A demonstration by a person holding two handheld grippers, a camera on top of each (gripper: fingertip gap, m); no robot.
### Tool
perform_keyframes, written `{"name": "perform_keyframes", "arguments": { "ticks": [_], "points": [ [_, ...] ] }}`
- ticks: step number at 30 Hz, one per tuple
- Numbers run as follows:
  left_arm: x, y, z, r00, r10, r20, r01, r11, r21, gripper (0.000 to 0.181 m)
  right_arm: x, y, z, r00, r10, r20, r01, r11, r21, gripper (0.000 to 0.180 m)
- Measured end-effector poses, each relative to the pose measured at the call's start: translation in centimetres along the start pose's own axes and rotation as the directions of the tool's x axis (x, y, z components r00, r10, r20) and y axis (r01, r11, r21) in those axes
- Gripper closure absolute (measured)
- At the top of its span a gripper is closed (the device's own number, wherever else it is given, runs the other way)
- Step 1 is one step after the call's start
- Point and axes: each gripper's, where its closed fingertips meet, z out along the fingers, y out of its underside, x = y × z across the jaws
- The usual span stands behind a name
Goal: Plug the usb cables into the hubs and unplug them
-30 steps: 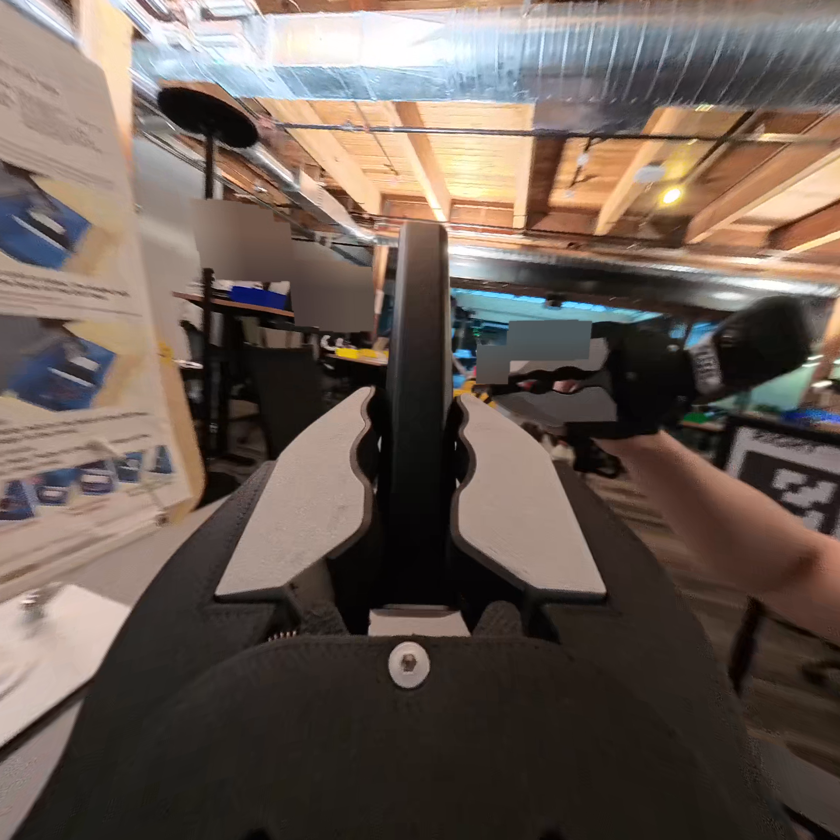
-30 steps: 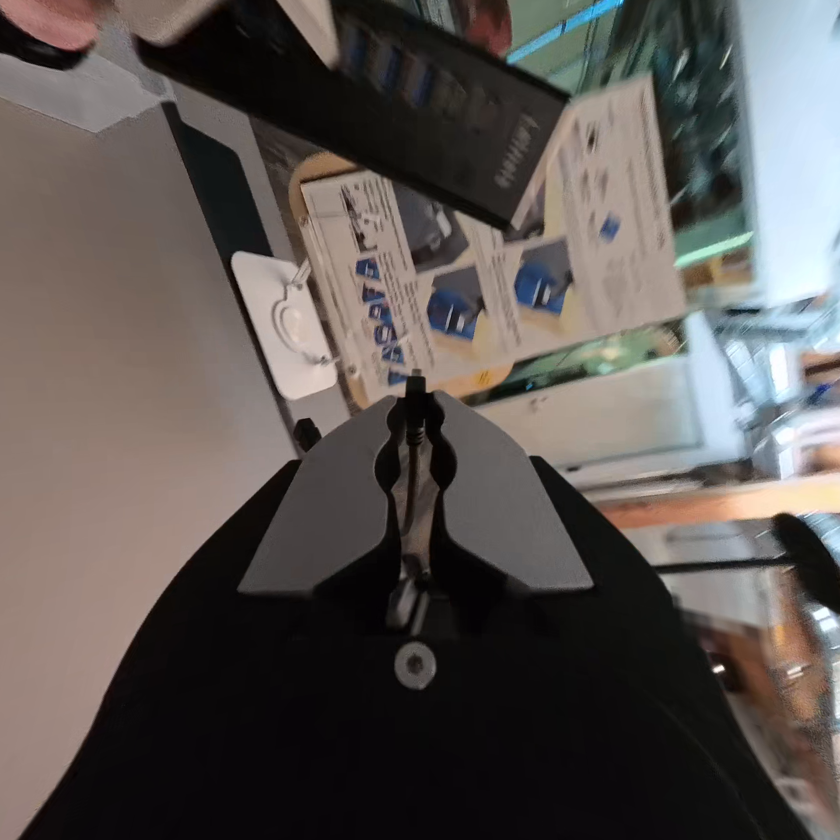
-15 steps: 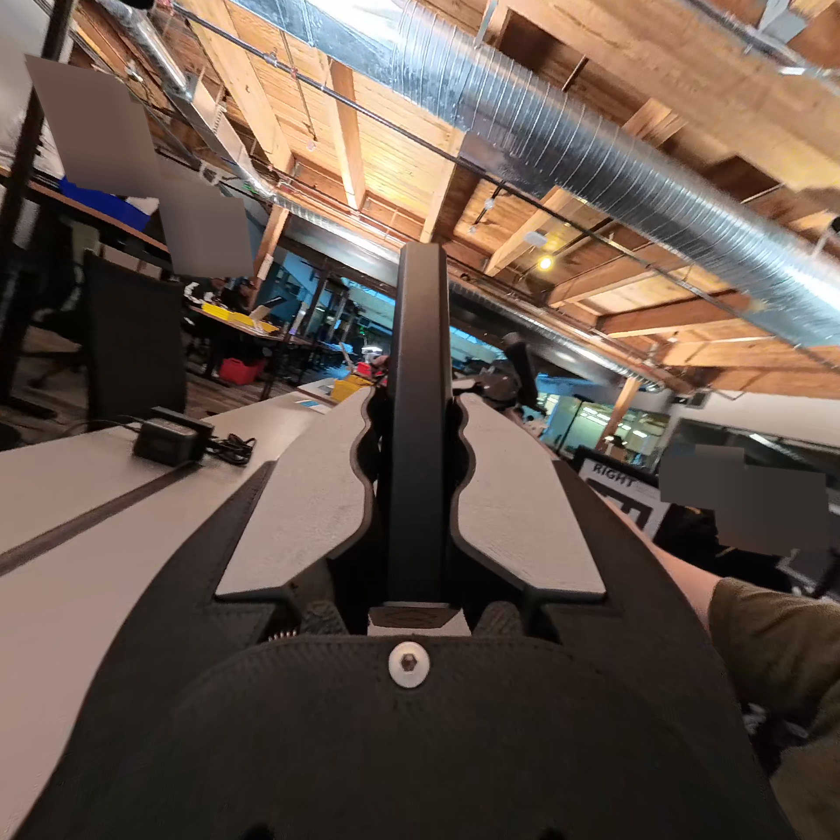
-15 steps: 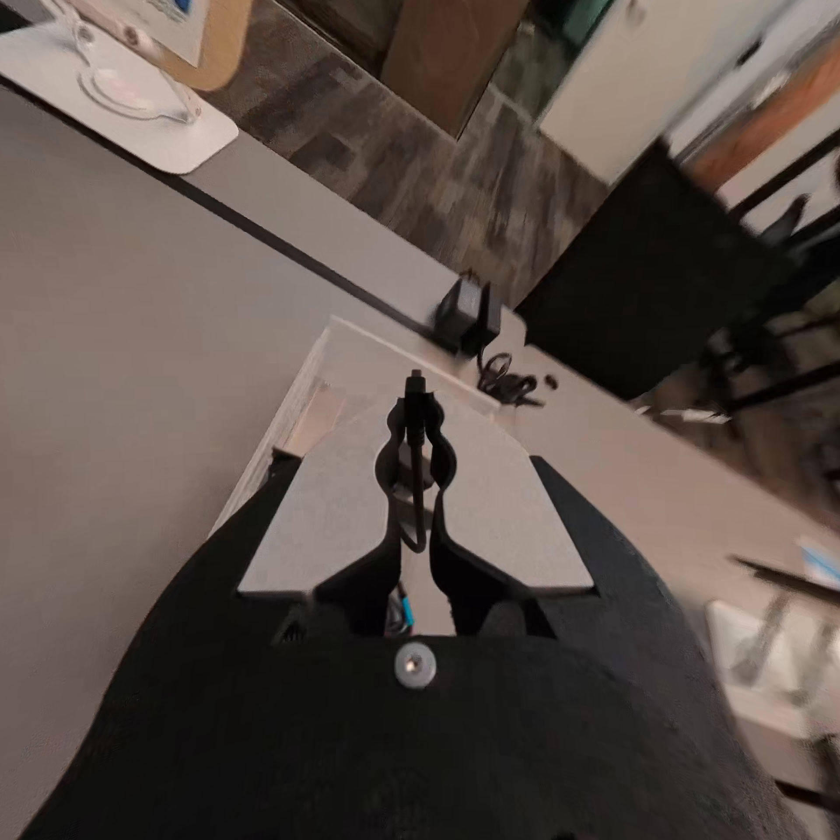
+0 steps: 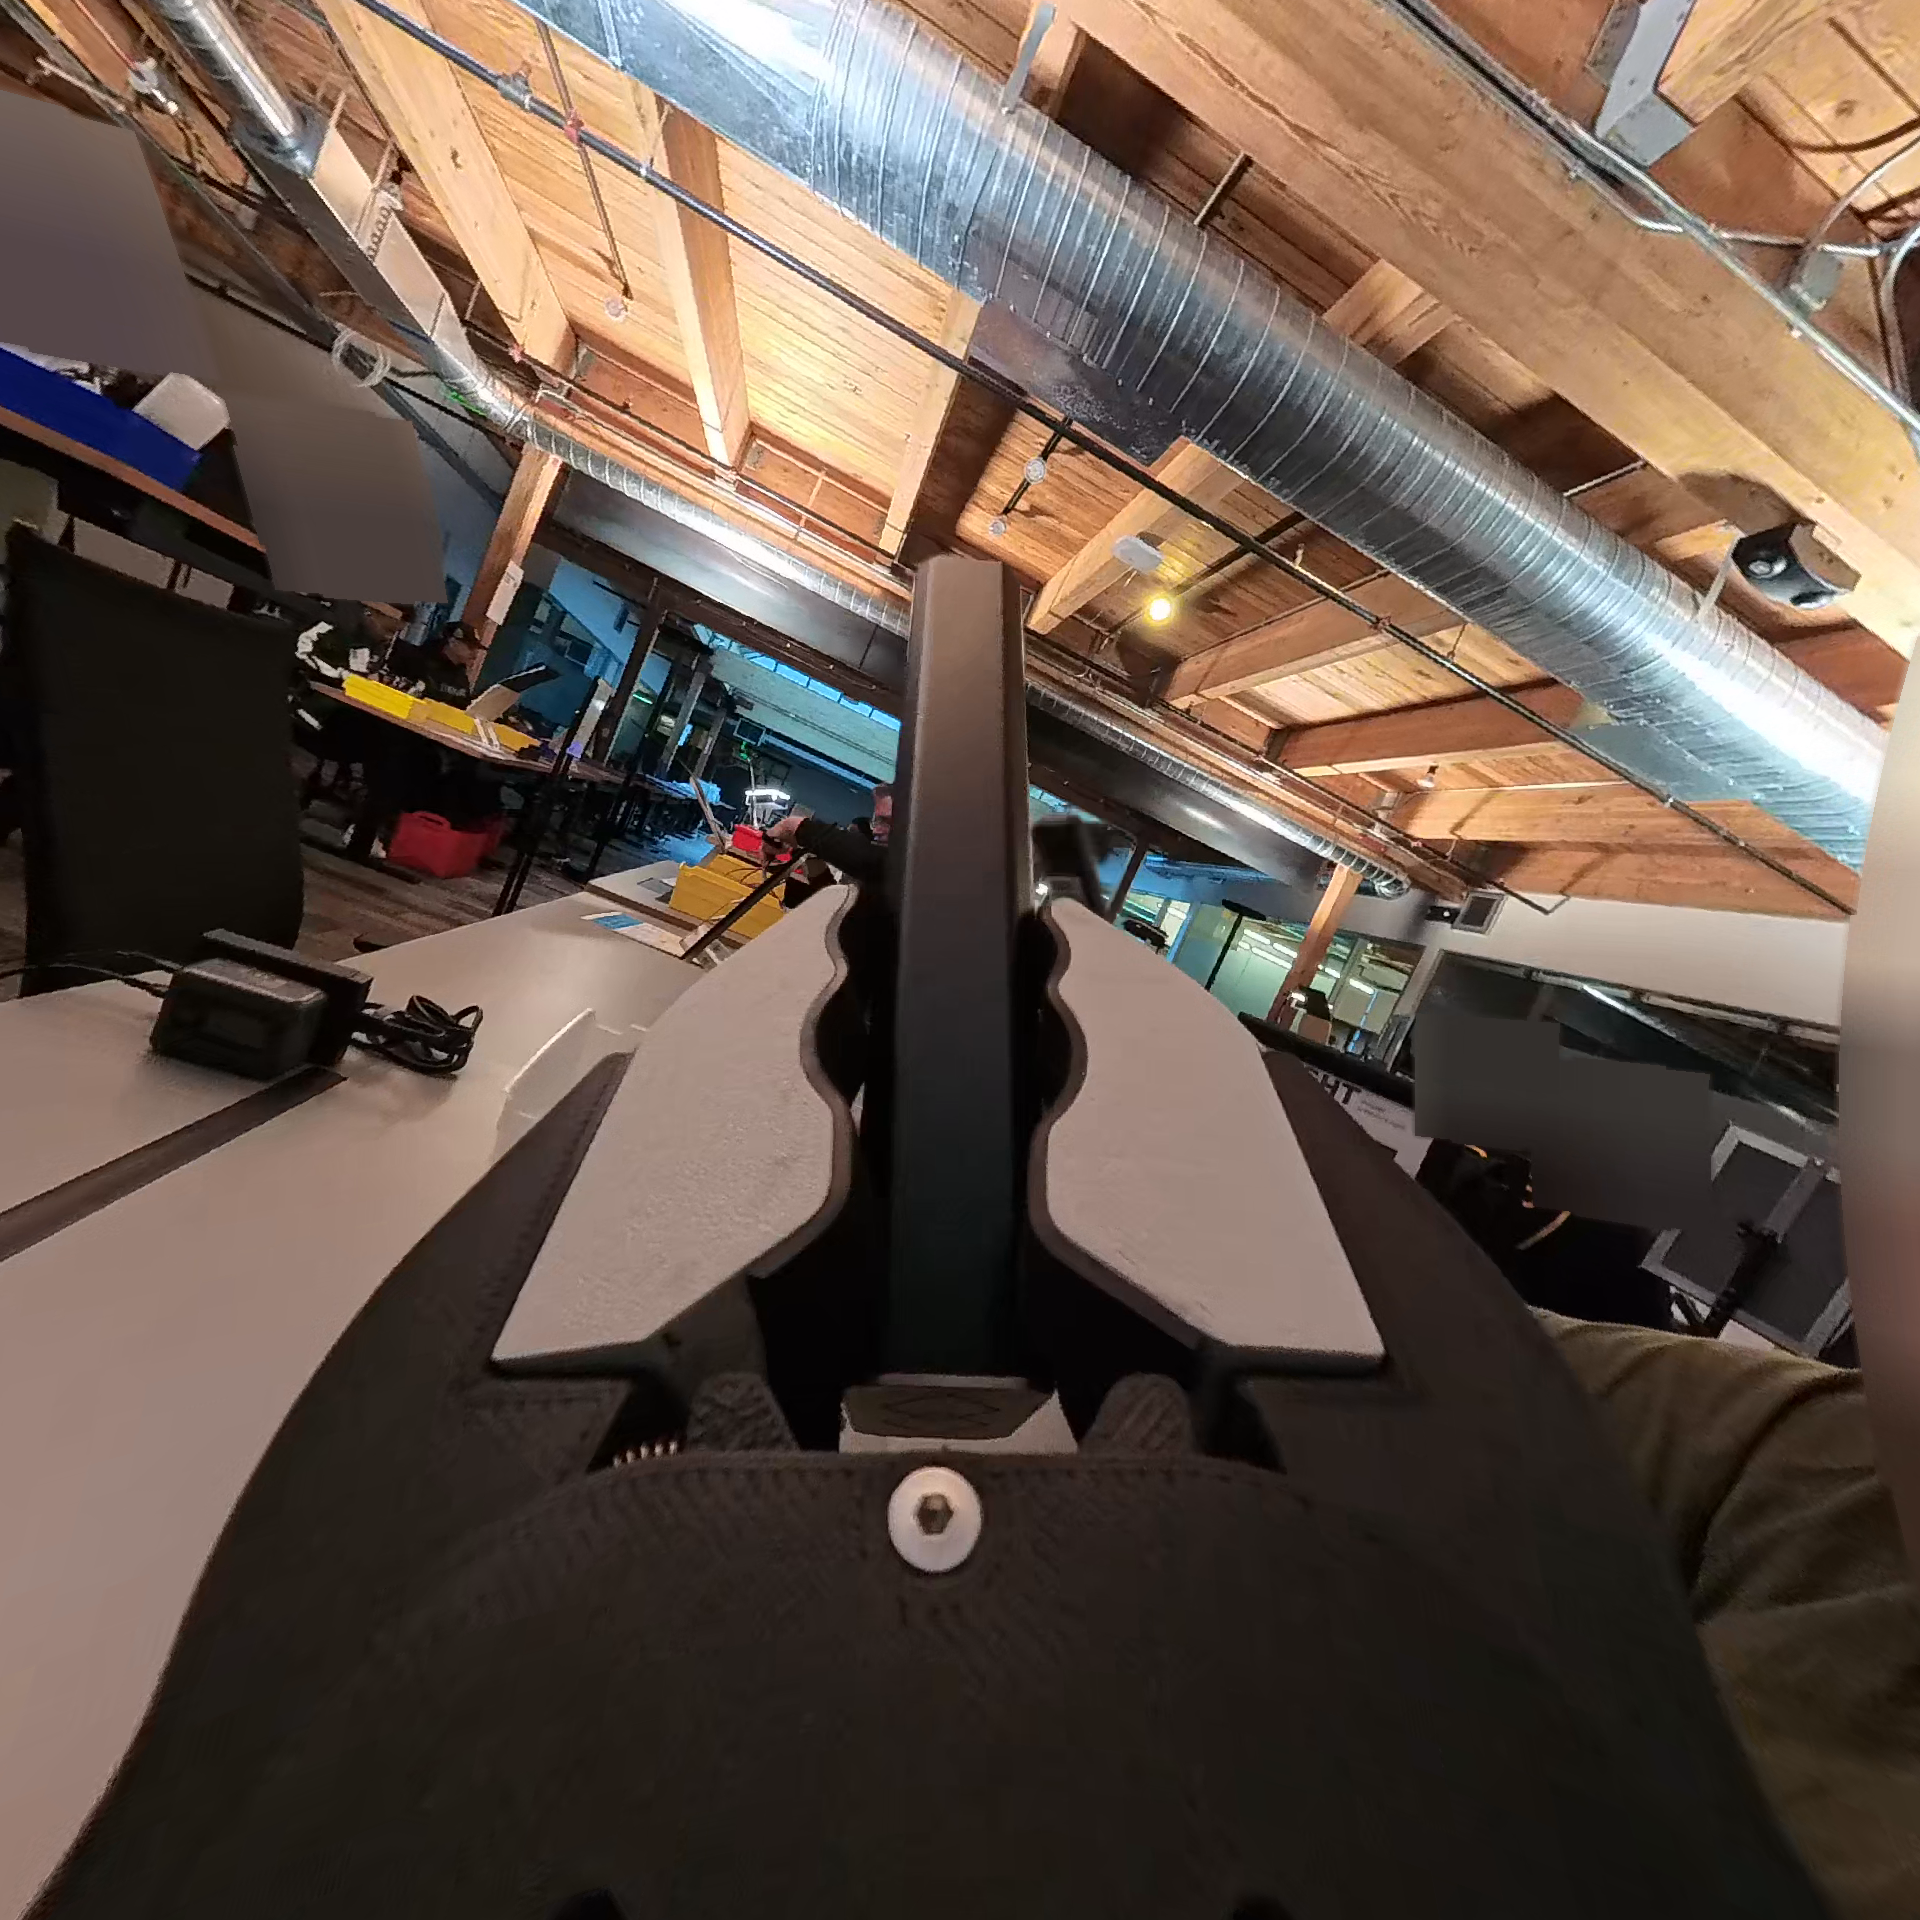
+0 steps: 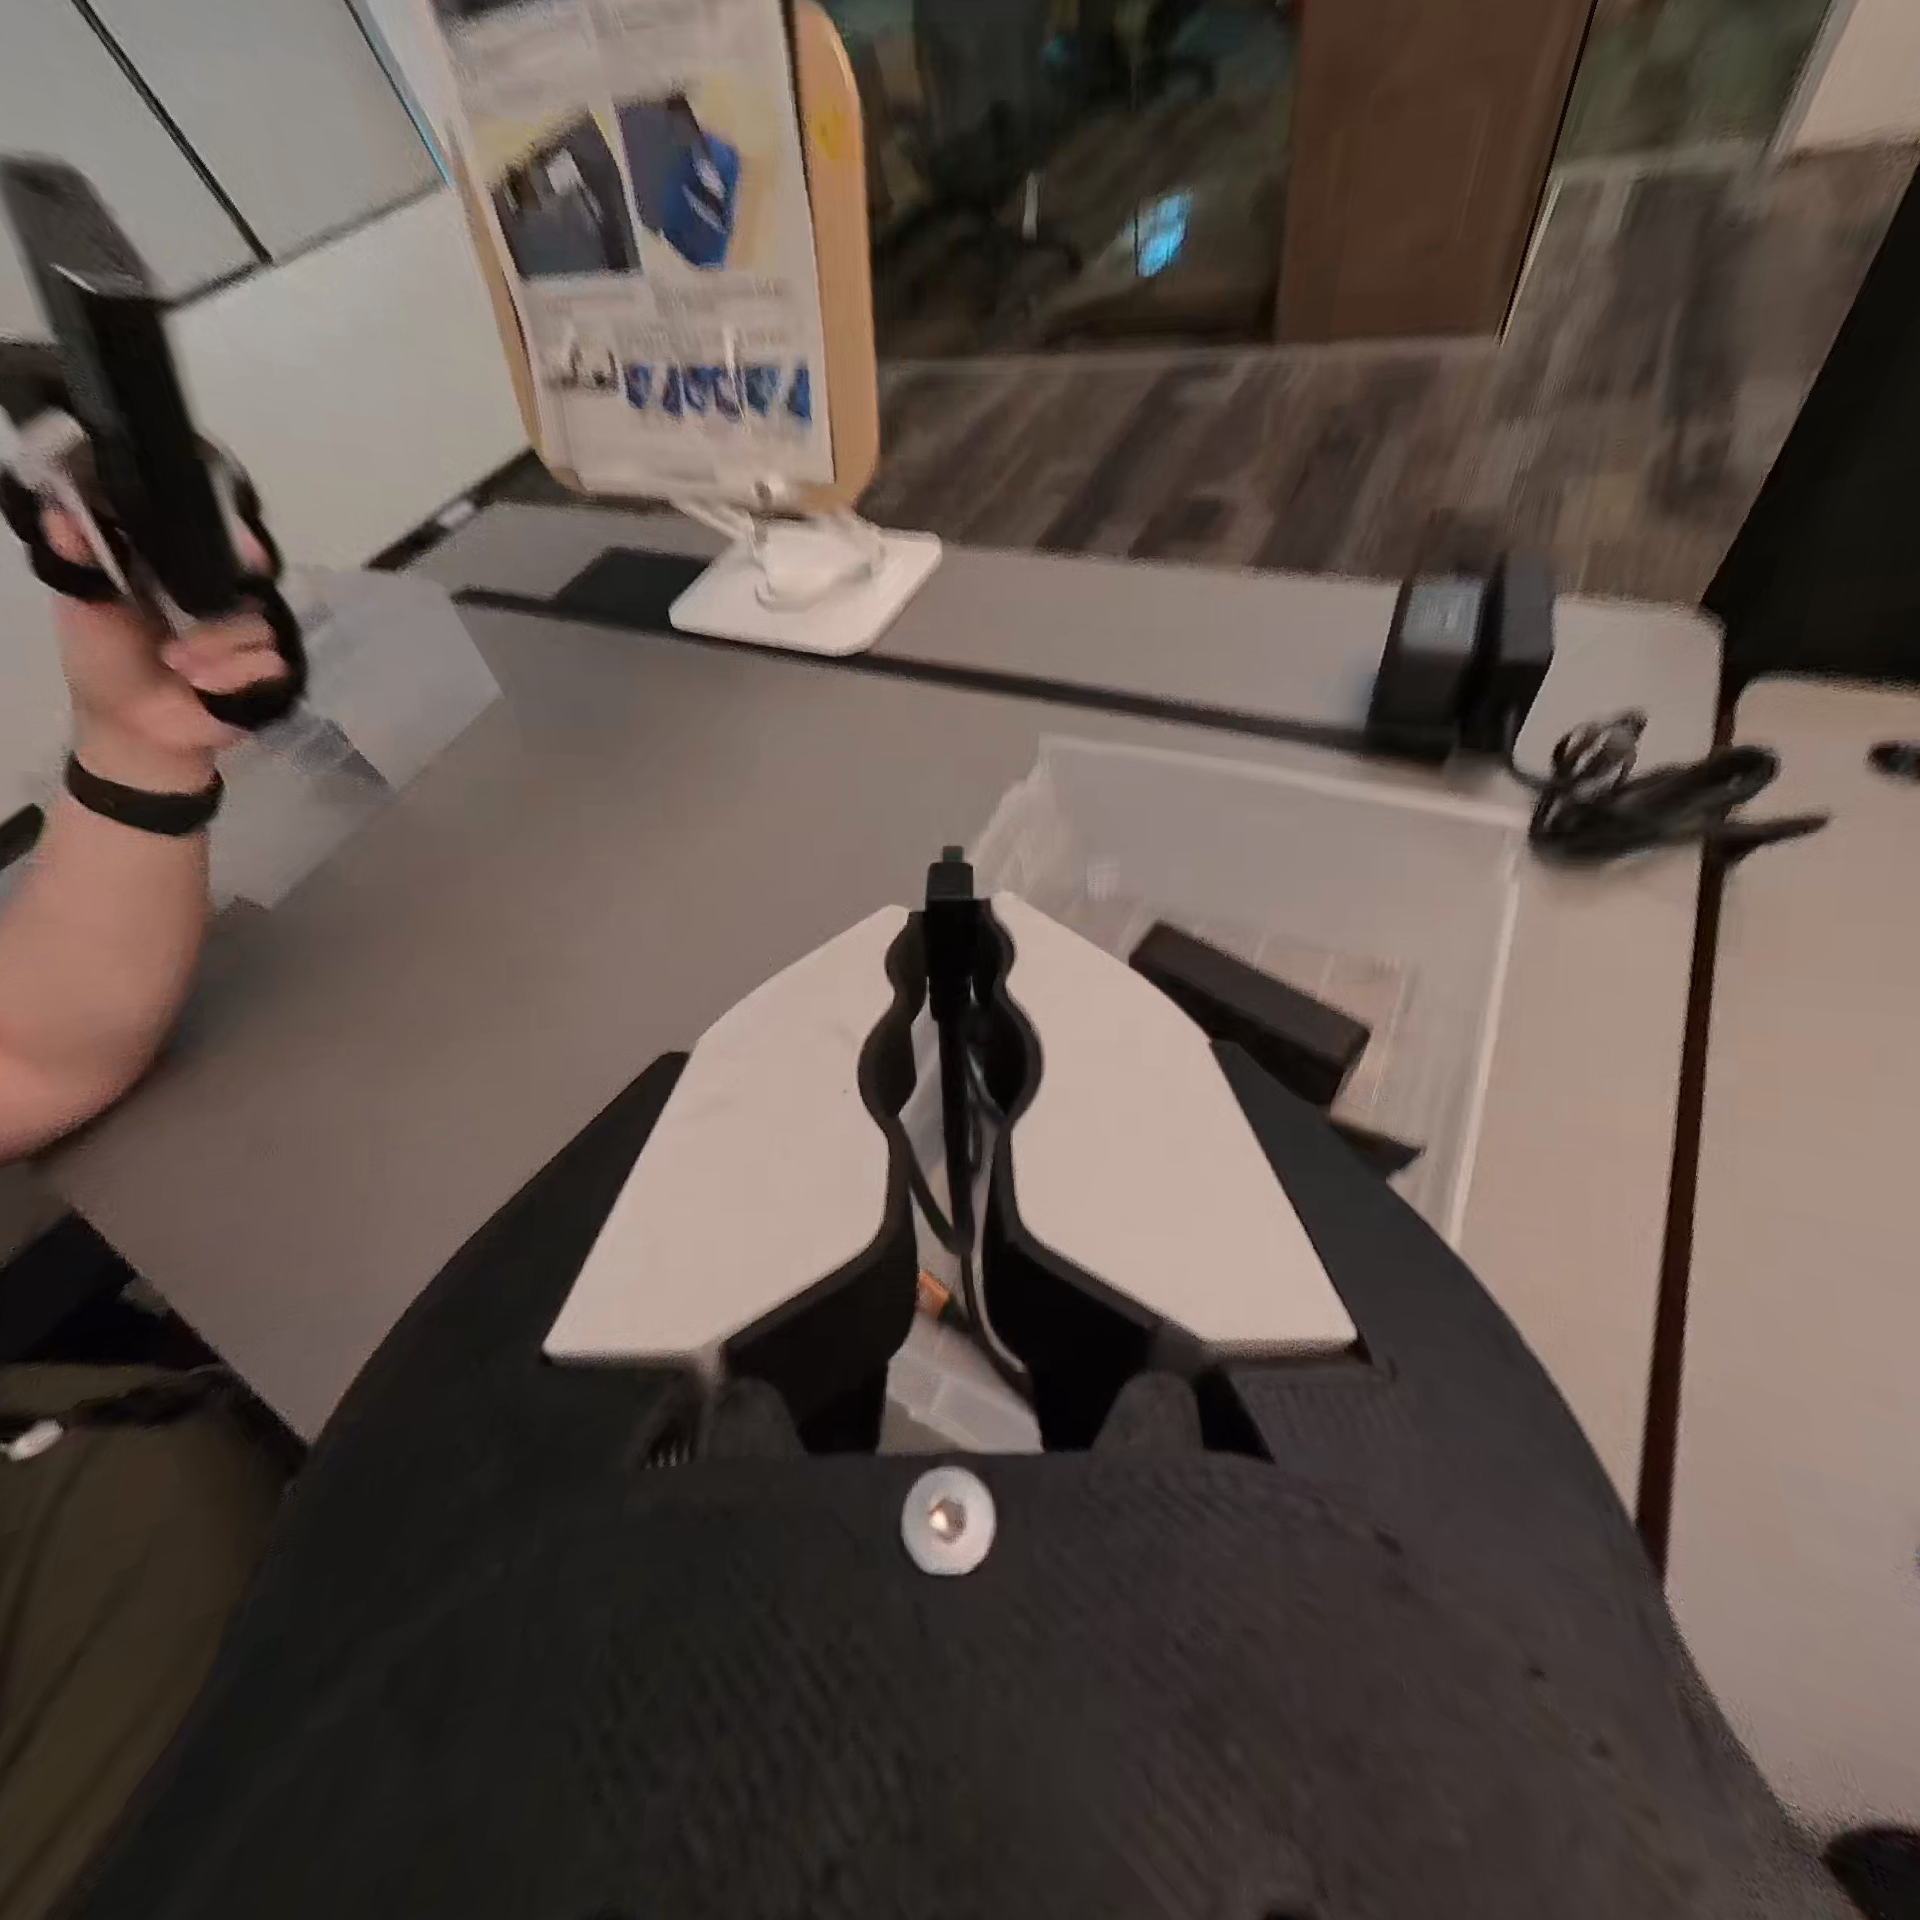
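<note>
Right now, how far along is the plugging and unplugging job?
Both pieces are picked up: the left tongs clamp the black hub upright, and the right tongs pinch the usb cable behind its plug. The plug points at a white bin, well apart from the hub, so nothing is mated. Whether this is before plugging or after unplugging can't be told.

We see a grey table (image 6: 582,894) with a dark seam running across its far part. On that seam sits a black power adapter (image 6: 1455,665), our landmark. Just right of the adapter lies a coiled black cable (image 6: 1652,790). Well to its left stands the white base (image 6: 810,592) of a sign stand. In front of the adapter, nearer to us, rests a white open box (image 6: 1278,831); whether it touches the adapter we cannot tell.
</note>
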Motion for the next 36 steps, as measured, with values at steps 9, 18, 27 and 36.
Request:
{"name": "perform_keyframes", "arguments": {
  "ticks": [9,18,27,36],
  "points": [
    [0.9,0.8,0.8,0.997,-0.053,-0.061,0.053,0.999,-0.002,0.153,8.7,13.8,6.8,0.947,0.005,-0.322,-0.128,0.923,-0.362,0.152],
    [0.2,2.9,2.3,0.992,-0.109,-0.068,0.106,0.994,-0.04,0.153,-7.3,-3.8,9.7,0.912,-0.237,-0.334,0.345,0.884,0.316,0.115],
    [-0.1,5.2,3.4,0.993,-0.103,-0.049,0.098,0.99,-0.096,0.153,-27.5,-4.8,21.8,0.782,0.083,0.617,-0.391,0.837,0.383,0.122],
    [-1.1,6.6,3.9,0.991,-0.129,-0.045,0.122,0.982,-0.144,0.152,-28.0,-5.3,22.7,0.74,0.039,0.671,-0.355,0.87,0.341,0.153]
  ]
}}
